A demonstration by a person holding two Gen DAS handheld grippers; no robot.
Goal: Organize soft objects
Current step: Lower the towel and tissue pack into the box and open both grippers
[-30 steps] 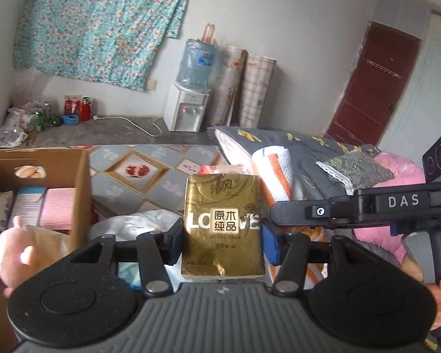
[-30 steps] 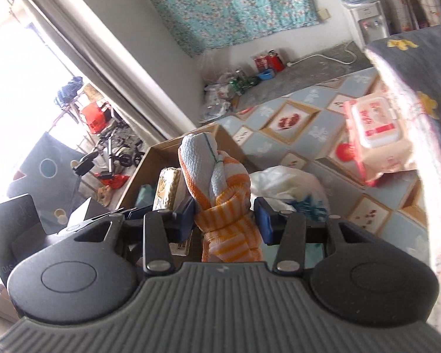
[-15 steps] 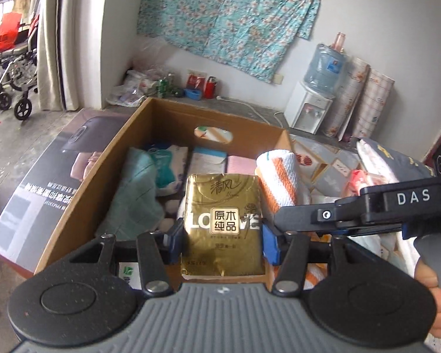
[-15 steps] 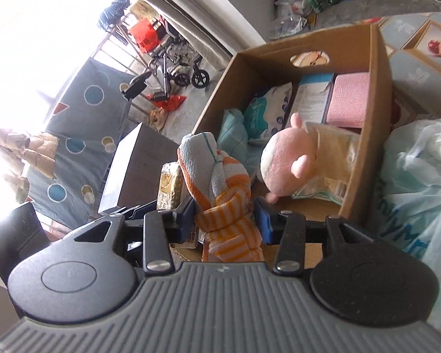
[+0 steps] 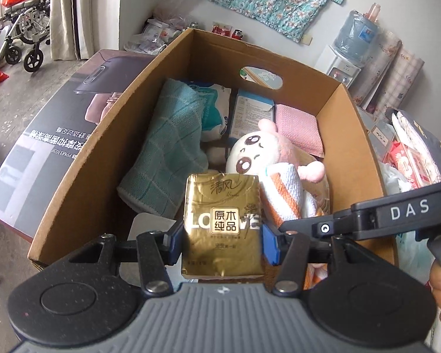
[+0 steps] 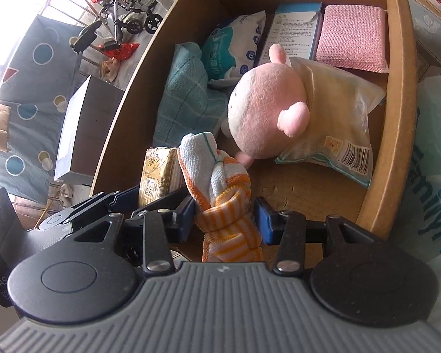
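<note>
My left gripper (image 5: 222, 242) is shut on a gold tissue pack (image 5: 222, 226) and holds it over the near end of an open cardboard box (image 5: 82, 173). My right gripper (image 6: 225, 216) is shut on an orange-and-white towel (image 6: 220, 194), also over the box's near end (image 6: 376, 203), just right of the tissue pack (image 6: 158, 176). The towel shows in the left wrist view (image 5: 285, 194). Inside the box lie a pink plush toy (image 5: 261, 153) (image 6: 264, 117), a teal towel (image 5: 164, 153) and a pink cloth (image 6: 352, 39).
The box also holds a blue-white wipes pack (image 6: 235, 47), a blue carton (image 6: 294, 29) and a beige bagged item (image 6: 335, 126). A large printed appliance carton (image 5: 53, 135) lies left of the box. A white plastic bag (image 6: 435, 158) sits to its right. A water dispenser (image 5: 344, 64) stands behind.
Both grippers have swung left and down from the bed side and now hang over the box's near end, each still holding its item. The view looks deeper into the box.
</note>
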